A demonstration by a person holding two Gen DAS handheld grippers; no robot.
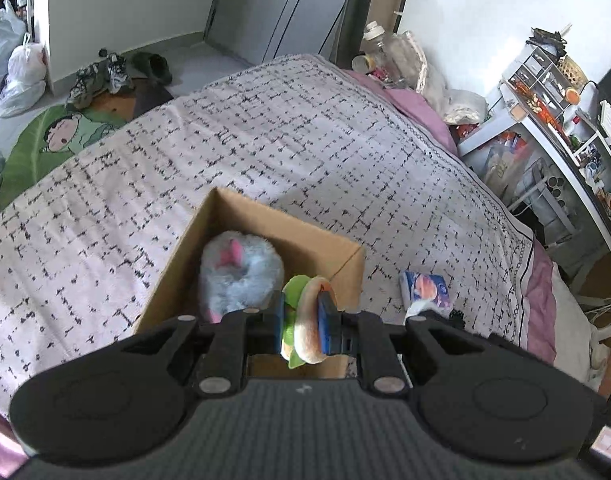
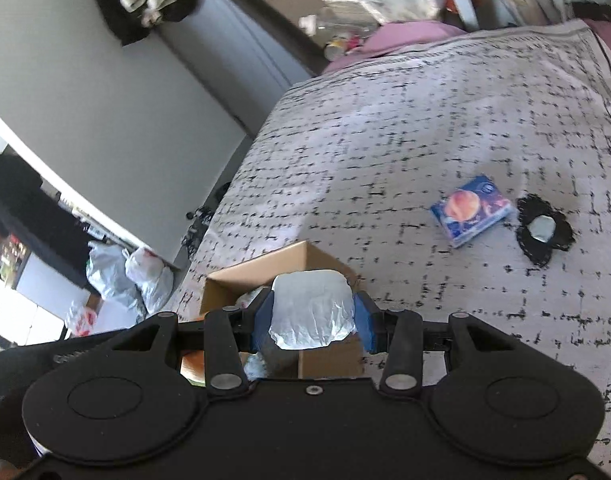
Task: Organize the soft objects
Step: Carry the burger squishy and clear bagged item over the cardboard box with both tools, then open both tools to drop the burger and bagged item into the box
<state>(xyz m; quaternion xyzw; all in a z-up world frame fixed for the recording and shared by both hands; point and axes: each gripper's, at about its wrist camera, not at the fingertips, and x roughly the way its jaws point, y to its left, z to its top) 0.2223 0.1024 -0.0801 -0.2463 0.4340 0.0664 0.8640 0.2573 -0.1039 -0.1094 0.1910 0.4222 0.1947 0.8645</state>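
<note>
Left wrist: left gripper clamps burger plush (over box); right gripper clamps tissue pack

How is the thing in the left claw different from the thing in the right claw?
The left gripper pinches a burger-shaped plush, tan with green edges; the right gripper squeezes a pale, crinkled white packet. The plush looks rounded and narrow between the fingers; the packet is wider and squarish. Both are soft, held above the cardboard box.

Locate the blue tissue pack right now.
The blue tissue pack lies flat on the patterned bedspread, right of the cardboard box in the right wrist view, beside a black lace item. The left wrist view also shows it right of the box.
</note>
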